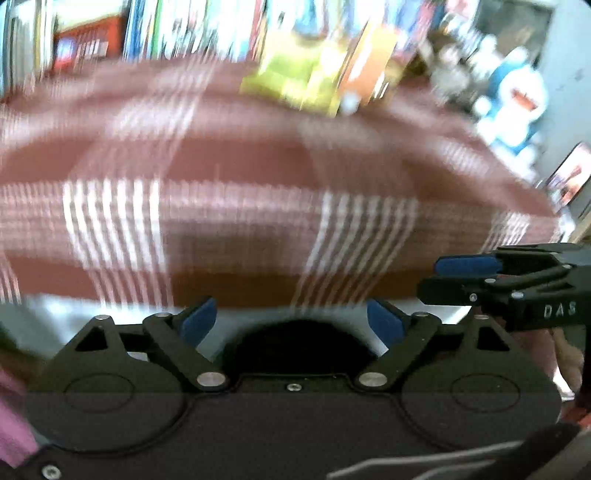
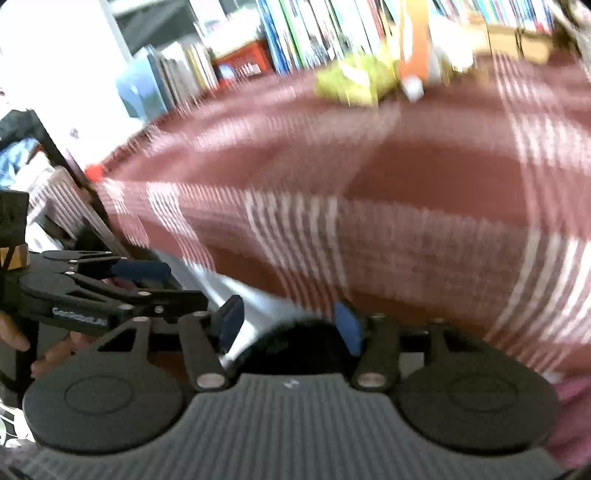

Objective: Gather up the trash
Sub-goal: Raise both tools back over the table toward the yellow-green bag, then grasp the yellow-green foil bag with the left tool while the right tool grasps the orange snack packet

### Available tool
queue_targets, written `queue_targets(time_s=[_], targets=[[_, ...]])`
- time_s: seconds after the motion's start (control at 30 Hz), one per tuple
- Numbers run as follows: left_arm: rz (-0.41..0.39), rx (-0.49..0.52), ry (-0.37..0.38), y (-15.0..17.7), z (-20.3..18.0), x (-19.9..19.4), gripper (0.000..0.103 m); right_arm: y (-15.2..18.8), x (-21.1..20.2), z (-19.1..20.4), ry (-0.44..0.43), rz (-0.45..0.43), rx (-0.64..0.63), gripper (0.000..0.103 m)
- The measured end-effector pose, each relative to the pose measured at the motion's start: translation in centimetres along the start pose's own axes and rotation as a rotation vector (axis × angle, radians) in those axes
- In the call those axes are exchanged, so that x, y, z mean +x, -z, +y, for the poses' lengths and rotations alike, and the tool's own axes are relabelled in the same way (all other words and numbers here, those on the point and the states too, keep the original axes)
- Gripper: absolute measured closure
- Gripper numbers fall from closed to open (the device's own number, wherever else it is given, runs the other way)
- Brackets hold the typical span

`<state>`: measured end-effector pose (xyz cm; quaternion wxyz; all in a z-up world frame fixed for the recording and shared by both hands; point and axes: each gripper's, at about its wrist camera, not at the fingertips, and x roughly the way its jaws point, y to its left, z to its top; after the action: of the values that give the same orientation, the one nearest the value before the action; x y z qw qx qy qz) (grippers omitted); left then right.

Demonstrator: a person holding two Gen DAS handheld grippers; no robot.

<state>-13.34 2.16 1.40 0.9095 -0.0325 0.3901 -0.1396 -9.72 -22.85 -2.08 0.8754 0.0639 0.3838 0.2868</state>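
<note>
1. Left gripper (image 1: 291,319): jaws wide apart, nothing between the blue pads.
2. Right gripper (image 2: 290,325): jaws apart, empty; the left gripper shows at its left side.
3. Trash (image 1: 295,83): a blurred yellow-green and orange heap near the far edge of the red plaid cloth (image 1: 229,155).
4. Books (image 1: 192,26) stand behind the far edge.

Black tongs (image 1: 291,317) — blue pads, silver screws, pink sleeve (image 1: 13,424)
</note>
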Motion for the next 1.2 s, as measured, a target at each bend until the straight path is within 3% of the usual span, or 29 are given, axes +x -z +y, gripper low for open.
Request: queue_targets(time_s=[0.13, 0.27, 0.37, 0.53, 0.77, 0.9, 0.97, 1.03, 1.1, 1.13, 1.17, 1.2], targets=[[-0.15, 0.054, 0.035, -3.9, -0.5, -1.3, 0.003, -3.5, -2.5, -0.4, 0.037, -0.108, -0.052, 0.025], [-0.236, 0.041, 0.024, -8.1, -0.2, 1.1, 0.002, -7.0, -3.2, -2.0, 0.169, -0.2, -0.067, 0.024], [-0.244, -0.042, 0.027, -11.4, 0.5, 4.5, 0.002, -9.7, -2.6, -3.7, 0.222, -0.243, -0.019, 0.023], [-0.218, -0.249, 0.037, -16.7, 2.6, 11.1, 0.002, -14.0, -0.5, -6.1, 0.251, -0.301, 0.046, 0.011], [-0.148, -0.576, -0.008, -20.4, 5.2, 18.9, 0.001, -20.0, 5.2, -8.1, 0.307, -0.338, 0.107, 0.003], [-0.184, -0.612, -0.028, -21.5, 5.2, 20.8, 0.0, -22.4, 7.9, -9.9, 0.352, -0.332, 0.183, 0.003], [-0.193, -0.617, -0.036, -21.9, 5.1, 21.5, 0.0, -22.7, 8.8, -11.3, 0.342, -0.321, 0.242, 0.011], [-0.209, -0.607, -0.043, -22.1, 4.9, 22.2, 0.001, -22.5, 9.0, -12.4, 0.323, -0.304, 0.296, 0.043], [-0.218, -0.586, -0.048, -22.3, 4.5, 22.5, 0.002, -22.0, 8.8, -13.1, 0.301, -0.295, 0.32, 0.058], [-0.224, -0.579, -0.046, -22.4, 4.2, 22.6, 0.005, -21.8, 8.7, -13.2, 0.299, -0.298, 0.312, 0.059], [-0.228, -0.576, -0.038, -22.3, 3.9, 22.3, 0.018, -21.5, 8.4, -13.3, 0.295, -0.305, 0.296, 0.059], [-0.231, -0.579, -0.016, -22.3, 3.7, 22.4, 0.038, -21.4, 8.1, -13.3, 0.291, -0.308, 0.287, 0.059]])
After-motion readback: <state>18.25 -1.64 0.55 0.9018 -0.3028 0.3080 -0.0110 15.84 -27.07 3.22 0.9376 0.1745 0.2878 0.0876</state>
